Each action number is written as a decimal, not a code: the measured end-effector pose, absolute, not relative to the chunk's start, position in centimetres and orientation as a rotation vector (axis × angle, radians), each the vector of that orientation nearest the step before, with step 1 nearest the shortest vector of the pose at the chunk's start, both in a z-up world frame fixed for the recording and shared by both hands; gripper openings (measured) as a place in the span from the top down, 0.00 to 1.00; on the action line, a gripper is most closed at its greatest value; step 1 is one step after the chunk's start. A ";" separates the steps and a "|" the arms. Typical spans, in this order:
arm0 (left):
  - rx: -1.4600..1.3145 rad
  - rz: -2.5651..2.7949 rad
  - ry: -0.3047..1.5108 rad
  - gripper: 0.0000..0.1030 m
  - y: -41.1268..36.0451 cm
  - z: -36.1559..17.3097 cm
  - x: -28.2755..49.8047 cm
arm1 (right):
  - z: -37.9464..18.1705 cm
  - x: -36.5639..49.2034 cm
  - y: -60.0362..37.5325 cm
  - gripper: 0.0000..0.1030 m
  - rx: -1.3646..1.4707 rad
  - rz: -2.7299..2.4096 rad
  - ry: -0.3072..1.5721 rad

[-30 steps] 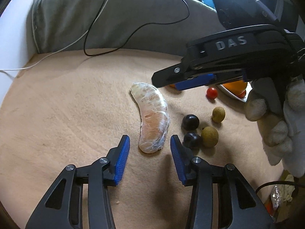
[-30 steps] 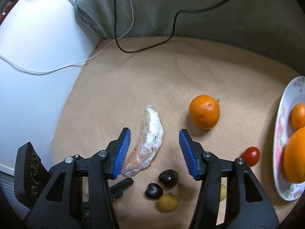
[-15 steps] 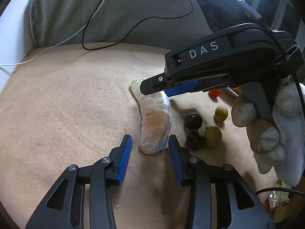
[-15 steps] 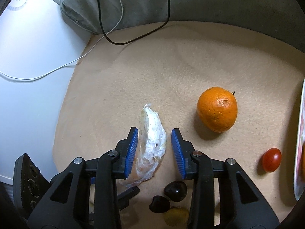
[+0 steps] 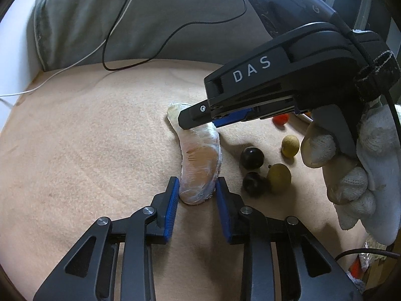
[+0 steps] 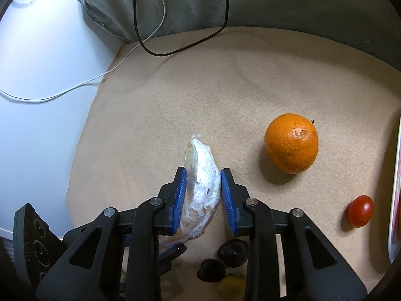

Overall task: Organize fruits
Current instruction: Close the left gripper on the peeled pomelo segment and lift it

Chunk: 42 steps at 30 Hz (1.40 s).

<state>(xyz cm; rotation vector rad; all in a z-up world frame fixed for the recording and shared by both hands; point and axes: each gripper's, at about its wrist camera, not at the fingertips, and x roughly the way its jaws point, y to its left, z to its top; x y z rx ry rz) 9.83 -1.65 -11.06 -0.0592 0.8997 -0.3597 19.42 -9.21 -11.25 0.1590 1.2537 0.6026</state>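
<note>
A peeled pomelo segment [image 5: 200,158] lies on the tan cloth. My left gripper [image 5: 196,193] is shut on its near end, blue pads touching both sides. My right gripper [image 6: 203,188] is shut on the same segment [image 6: 203,175] near its far end; it shows from the side in the left wrist view [image 5: 200,119]. Two dark plums [image 5: 252,158] and two yellow-brown longans [image 5: 279,176] lie right of the segment. An orange [image 6: 291,143] and a cherry tomato [image 6: 360,210] lie further off.
A plate's rim [image 6: 394,200] shows at the right edge. A grey cushion [image 5: 140,22] with black and white cables [image 5: 117,40] runs along the back. The cloth ends at a white surface [image 6: 37,138] on the left.
Both grippers closed from wide open onto the pomelo segment. The right gripper came down and nearer over its far end; the left moved forward to its near end.
</note>
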 end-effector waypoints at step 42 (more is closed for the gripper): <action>0.039 -0.522 0.704 0.73 -13.2 -3.8 10.2 | -2.5 17.5 -25.1 0.74 0.303 0.515 1.022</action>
